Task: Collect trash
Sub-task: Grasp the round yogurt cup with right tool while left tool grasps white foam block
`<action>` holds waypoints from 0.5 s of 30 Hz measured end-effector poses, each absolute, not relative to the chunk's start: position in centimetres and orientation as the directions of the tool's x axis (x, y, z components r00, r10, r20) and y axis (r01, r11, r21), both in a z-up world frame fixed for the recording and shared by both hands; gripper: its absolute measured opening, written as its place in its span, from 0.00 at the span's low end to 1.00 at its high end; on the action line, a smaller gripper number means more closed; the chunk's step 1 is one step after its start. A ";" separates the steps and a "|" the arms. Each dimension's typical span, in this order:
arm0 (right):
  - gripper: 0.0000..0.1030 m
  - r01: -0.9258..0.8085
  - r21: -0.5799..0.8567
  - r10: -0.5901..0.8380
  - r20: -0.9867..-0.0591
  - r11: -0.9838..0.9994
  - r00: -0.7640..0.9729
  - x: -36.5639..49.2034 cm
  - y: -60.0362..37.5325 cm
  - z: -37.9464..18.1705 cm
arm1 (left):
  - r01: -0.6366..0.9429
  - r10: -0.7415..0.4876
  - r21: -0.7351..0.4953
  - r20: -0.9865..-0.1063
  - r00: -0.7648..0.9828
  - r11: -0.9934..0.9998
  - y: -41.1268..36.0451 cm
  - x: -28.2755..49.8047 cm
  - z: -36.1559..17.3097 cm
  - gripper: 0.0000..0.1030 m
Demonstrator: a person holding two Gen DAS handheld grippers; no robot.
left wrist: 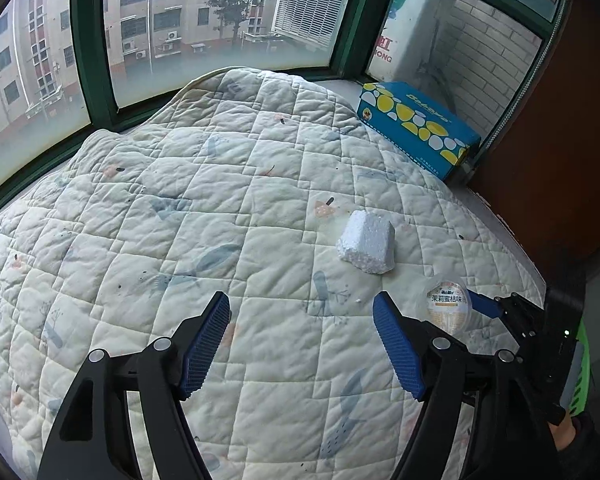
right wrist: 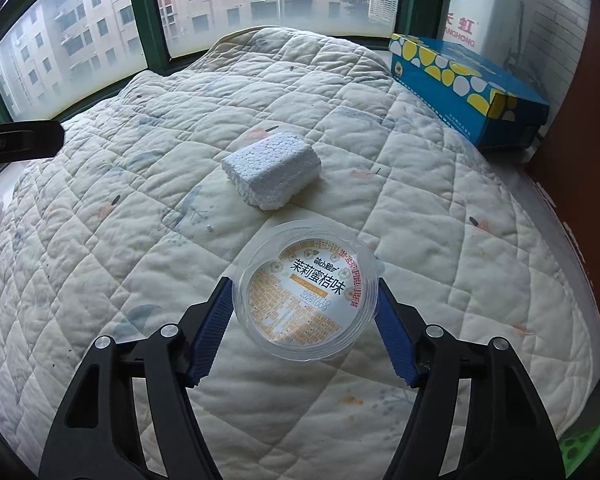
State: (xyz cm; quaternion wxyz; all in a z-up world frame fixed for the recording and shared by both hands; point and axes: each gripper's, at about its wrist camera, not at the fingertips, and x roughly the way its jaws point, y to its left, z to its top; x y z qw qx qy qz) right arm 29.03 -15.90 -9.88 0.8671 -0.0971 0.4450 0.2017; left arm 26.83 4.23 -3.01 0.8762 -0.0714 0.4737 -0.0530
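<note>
Quilt (left wrist: 220, 208) covers the bed below the windows, a blue tissue box (left wrist: 416, 128) at its far right corner. Foam block (right wrist: 272, 170) lies mid-quilt, ahead of both grippers. Clear plastic cup (right wrist: 306, 290) sits between the right gripper's (right wrist: 305, 308) jaws, both pads against its rim. Left gripper (left wrist: 302, 344) hovers wide open, holding nothing.

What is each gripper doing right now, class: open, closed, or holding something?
Left gripper: open, nothing between its jaws.
Right gripper: closed on the clear plastic jelly cup.
</note>
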 end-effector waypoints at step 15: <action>0.67 -0.338 0.098 0.295 -0.742 0.936 0.602 24.5 -24.2 -4.4 | 0.195 -0.169 -0.082 -0.856 0.488 0.977 -3.6 33.9 -6.8 0.83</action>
